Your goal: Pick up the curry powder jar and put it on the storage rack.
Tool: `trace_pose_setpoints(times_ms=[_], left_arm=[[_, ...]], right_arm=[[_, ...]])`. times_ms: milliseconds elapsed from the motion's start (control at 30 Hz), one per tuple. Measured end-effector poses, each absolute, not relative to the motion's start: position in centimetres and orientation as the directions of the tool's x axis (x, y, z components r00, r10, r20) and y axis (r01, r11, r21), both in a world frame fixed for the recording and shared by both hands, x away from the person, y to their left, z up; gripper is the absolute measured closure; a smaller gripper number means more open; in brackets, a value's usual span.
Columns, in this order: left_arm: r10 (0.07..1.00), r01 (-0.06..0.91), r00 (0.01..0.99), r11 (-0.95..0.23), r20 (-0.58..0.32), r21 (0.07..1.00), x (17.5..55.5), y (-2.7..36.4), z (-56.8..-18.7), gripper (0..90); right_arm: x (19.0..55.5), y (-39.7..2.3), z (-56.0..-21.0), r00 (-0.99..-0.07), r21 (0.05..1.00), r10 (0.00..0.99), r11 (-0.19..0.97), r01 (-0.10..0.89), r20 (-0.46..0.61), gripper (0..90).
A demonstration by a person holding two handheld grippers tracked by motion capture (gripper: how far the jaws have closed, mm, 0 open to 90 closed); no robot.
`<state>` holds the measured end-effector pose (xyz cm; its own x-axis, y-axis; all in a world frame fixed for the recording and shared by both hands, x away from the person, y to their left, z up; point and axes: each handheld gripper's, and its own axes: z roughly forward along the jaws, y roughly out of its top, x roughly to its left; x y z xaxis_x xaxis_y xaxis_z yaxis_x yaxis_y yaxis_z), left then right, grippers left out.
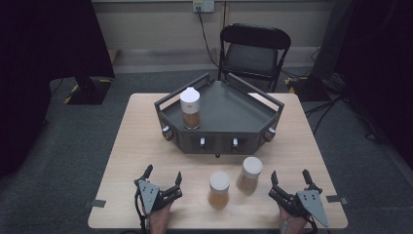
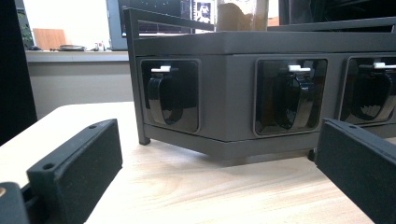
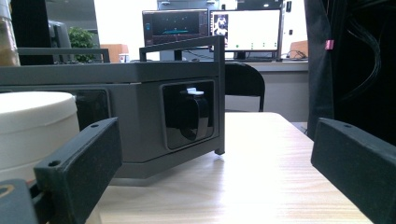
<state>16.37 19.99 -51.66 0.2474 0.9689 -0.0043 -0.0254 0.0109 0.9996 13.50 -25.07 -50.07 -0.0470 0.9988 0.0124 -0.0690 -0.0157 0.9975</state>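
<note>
We see a light wooden table standing on grey carpet. On it, toward the far edge, sits a dark grey angular tray whose front faces carry recessed black clips. Nearer us, two white-lidded jars of brown contents stand upright on the bare wood, close together: the left jar and the right jar just beyond it.

This is a lab or office room: grey carpet, a folding chair, a wall socket and lit computer screens (on a far desk).
</note>
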Motion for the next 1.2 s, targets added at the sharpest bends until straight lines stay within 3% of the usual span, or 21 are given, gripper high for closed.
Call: trace_pose_setpoints(times_ms=[1200], left_arm=[[0.97,-0.025,0.244,0.01,-0.004,1.0,16.3,19.9,-51.6,0.3]], right_arm=[[11.6,-22.7,-45.9,-0.145,0.995,0.989,-0.039,-0.087,0.026,0.0]])
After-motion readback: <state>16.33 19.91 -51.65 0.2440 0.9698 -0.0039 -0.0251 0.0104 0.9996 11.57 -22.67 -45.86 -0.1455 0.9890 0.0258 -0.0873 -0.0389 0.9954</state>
